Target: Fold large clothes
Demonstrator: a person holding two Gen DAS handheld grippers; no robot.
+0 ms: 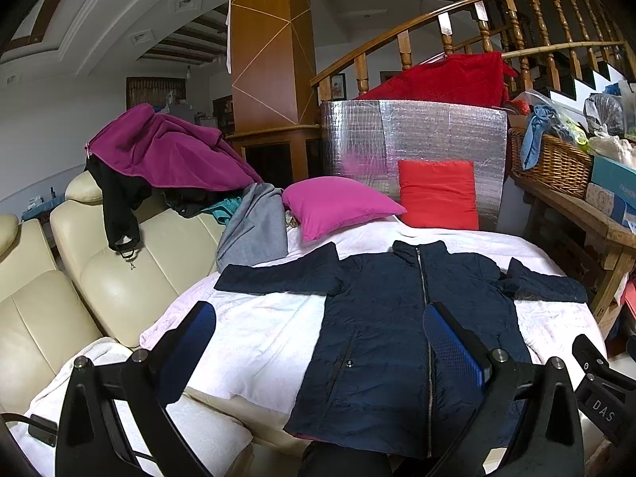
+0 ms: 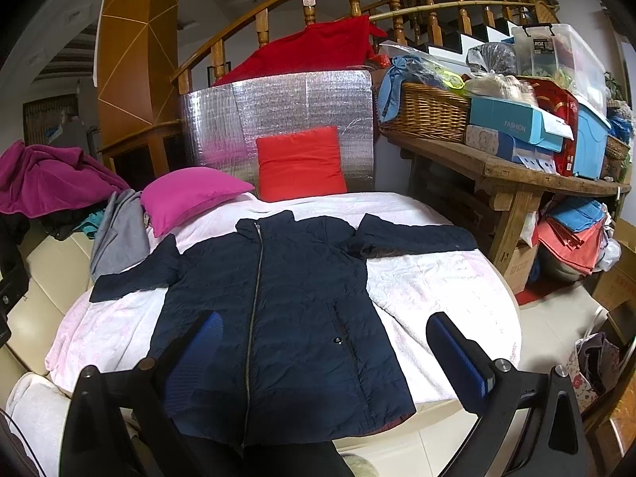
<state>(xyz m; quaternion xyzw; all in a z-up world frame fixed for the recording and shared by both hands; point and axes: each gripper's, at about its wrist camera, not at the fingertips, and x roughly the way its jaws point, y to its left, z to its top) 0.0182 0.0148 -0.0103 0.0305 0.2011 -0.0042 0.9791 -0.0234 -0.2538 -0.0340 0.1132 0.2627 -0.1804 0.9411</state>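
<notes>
Item: navy jacket (image 1: 381,330), zipped, front up, spread flat on the white blanket (image 1: 254,330) covering the bed, hem at the near edge, both sleeves out sideways. My left tongs (image 1: 318,342) released, hovering above the hem; my right tongs (image 2: 326,349) likewise spread wide, holding nothing. Far edge: magenta pillow (image 2: 187,194), red pillow (image 2: 300,163) (propped against a silver panel).

Matt quilted cloth jacket (image 1: 381,342); fleecy white blanket (image 1: 254,330); glossy leather sofa (image 1: 119,278)
</notes>
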